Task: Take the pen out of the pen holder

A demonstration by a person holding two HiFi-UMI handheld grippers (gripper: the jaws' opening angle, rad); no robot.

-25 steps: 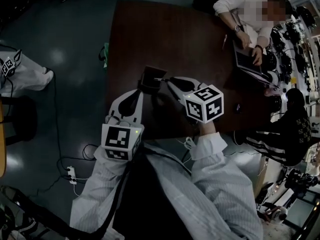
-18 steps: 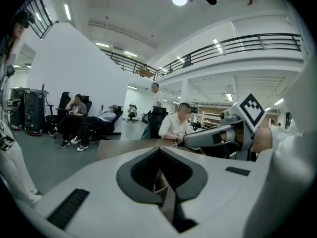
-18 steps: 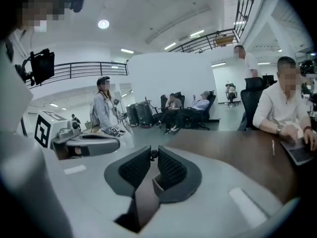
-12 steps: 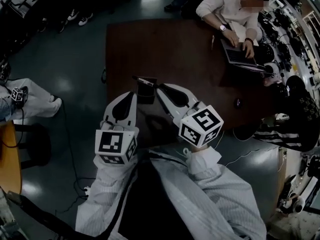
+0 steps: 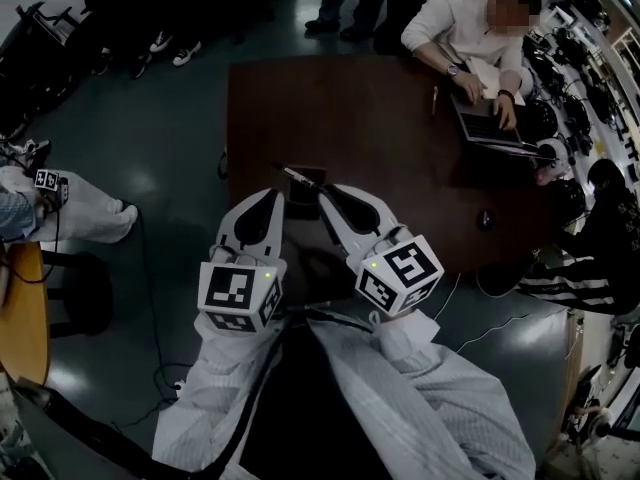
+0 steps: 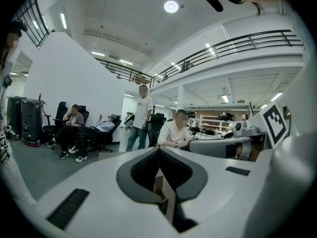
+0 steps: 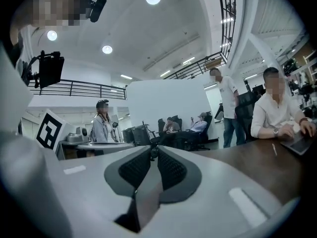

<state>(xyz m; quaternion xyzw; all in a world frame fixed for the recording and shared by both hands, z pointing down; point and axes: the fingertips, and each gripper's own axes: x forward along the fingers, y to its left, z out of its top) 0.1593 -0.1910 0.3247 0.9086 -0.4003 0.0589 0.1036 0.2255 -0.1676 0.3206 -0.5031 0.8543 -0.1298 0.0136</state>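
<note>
In the head view a small dark pen holder (image 5: 302, 201) hangs between my two gripper tips over the near edge of the brown table (image 5: 380, 108). A thin dark pen (image 5: 296, 177) slants across its top toward the right gripper. My left gripper (image 5: 278, 196) is at the holder's left side. In the left gripper view (image 6: 158, 150) its jaws are closed with a brown edge of the holder pinched between the pads. My right gripper (image 5: 325, 190) is at the holder's right. In its own view (image 7: 154, 152) the jaws stand narrow with a thin dark thing, the pen, at the tips.
A person in white sits at the table's far right, typing on a laptop (image 5: 485, 123). A small dark object (image 5: 486, 218) lies near the right edge. More people sit and stand around the room. Cables lie on the floor to the left and right.
Both grippers have come up toward the head camera, the holder and pen staying between their tips. The right gripper has tilted closer to level. Neither pair of jaws has visibly moved.
</note>
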